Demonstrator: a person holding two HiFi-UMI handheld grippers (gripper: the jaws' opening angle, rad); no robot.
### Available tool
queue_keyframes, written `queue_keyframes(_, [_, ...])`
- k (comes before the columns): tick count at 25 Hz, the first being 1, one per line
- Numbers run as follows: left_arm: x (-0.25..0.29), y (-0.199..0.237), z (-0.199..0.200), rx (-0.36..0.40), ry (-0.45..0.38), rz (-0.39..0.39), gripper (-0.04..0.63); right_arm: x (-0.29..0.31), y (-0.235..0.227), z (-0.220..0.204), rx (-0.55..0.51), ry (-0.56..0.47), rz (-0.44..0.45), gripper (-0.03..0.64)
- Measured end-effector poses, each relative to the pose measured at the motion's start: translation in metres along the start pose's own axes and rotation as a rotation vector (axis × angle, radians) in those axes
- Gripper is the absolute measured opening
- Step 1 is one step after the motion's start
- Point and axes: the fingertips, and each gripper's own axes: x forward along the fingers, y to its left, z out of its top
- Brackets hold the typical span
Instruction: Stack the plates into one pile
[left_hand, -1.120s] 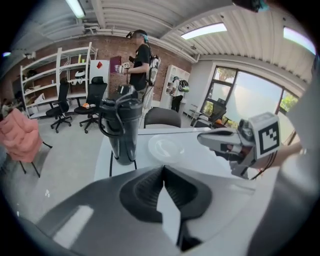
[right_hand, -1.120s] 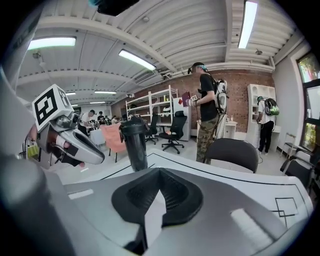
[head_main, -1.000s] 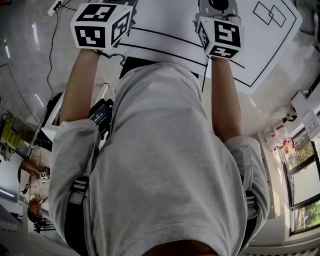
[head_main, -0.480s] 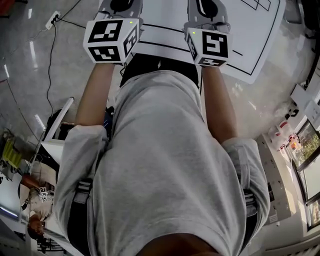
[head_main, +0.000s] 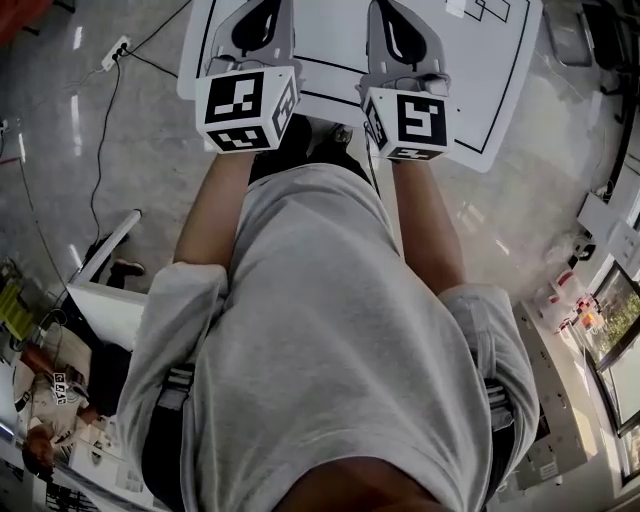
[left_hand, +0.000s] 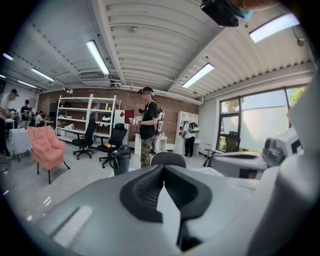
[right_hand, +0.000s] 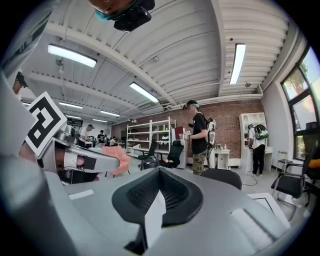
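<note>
Both forearms reach forward past the grey shirt (head_main: 330, 330). Within the last second the left gripper (left_hand: 162, 171) and right gripper (right_hand: 159, 173) have lifted and advanced over the white table (head_main: 480, 90), with more of their bodies now in sight. Jaws of both are closed tight, with nothing between them. Both point nearly level, across the room. No plates show in any view, so the state of the pile cannot be judged.

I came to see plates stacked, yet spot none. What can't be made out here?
- Plates: in no view.
- Table, head view: its far part is cut off by the top edge, and its near edge is hidden by the grey shirt.
- Gripper views: the shut left claw and right claw point out into the room, and their own bodies cover what lies below.
- Shelves, left gripper view: contents too small.
</note>
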Motion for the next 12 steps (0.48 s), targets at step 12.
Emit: queue_keyframes(12, [-0.048, -0.074, 0.003, 0.012, -0.057, 0.037, 0.002, -0.083, -0.015, 0.009, -0.005, -0.056, 0.018, -0.002])
